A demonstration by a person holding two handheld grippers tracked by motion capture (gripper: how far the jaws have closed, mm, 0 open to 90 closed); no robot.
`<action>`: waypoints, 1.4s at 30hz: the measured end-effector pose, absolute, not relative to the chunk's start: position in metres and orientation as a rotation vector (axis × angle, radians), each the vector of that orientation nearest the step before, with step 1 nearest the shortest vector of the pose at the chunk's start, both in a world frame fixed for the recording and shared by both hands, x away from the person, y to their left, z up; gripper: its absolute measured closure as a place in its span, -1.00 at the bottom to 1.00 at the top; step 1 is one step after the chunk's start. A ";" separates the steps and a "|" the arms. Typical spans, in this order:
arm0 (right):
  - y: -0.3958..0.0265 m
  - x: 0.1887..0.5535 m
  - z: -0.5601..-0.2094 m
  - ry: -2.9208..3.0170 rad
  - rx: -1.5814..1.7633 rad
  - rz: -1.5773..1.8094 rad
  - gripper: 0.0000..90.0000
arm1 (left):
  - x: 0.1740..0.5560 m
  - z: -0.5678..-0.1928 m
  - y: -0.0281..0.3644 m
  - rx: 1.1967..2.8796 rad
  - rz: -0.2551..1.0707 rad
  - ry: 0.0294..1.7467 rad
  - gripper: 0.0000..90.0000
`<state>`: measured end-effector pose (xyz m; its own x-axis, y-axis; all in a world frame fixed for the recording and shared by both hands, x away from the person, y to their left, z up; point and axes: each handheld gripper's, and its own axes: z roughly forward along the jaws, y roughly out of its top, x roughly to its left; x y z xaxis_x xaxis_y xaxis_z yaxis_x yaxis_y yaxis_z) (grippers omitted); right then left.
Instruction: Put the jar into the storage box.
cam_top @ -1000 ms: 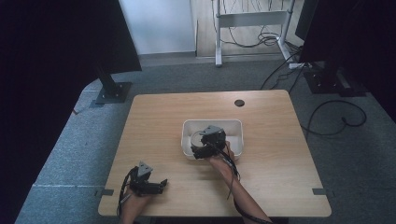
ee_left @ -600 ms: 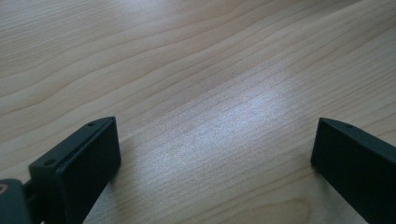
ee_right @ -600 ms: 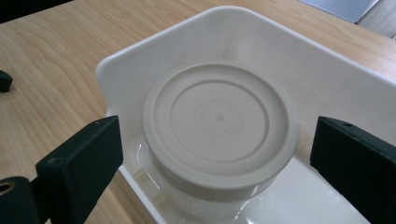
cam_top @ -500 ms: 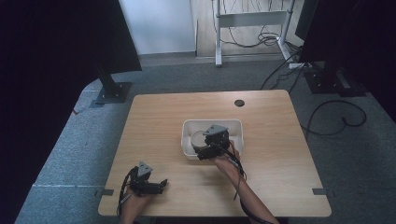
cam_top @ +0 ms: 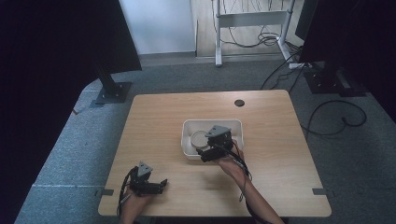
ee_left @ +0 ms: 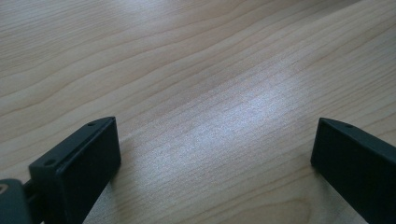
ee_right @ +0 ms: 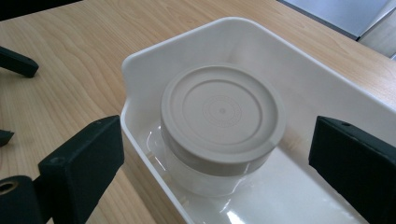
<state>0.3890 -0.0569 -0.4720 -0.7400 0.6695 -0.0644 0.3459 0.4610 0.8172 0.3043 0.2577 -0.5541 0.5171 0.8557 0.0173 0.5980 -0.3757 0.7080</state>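
Now right tool (cam_top: pixel 208 154) drawn back, agape over jar (ee_right: pixel 222 126) in tray (cam_top: pixel 188 148); left tool (cam_top: pixel 156 186) agape, unmoved.

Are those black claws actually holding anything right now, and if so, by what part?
Nothing is held. The right gripper hangs open above the lidded jar in the white tray; the left gripper is open over bare table.

A light wooden tabletop (cam_top: pixel 280 126) with rounded corners stands on grey carpet, a small dark round hole (cam_top: pixel 239 102) near the middle of its far edge. A white rectangular tray (cam_top: pixel 187 140) sits on it about mid-table, slightly toward the near side. Most of the wood grain around it lies bare.
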 end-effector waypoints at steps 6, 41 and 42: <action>-0.065 0.383 -0.468 2.350 0.831 1.176 -0.93 | 0.304 -0.554 0.258 2.108 0.510 1.180 -0.97; -0.131 0.341 -0.459 2.311 0.833 1.197 -0.91 | 0.304 -0.554 0.258 2.109 0.511 1.179 -0.97; -0.132 0.340 -0.459 2.307 0.841 1.200 -0.91 | 0.304 -0.554 0.258 2.108 0.511 1.180 -0.97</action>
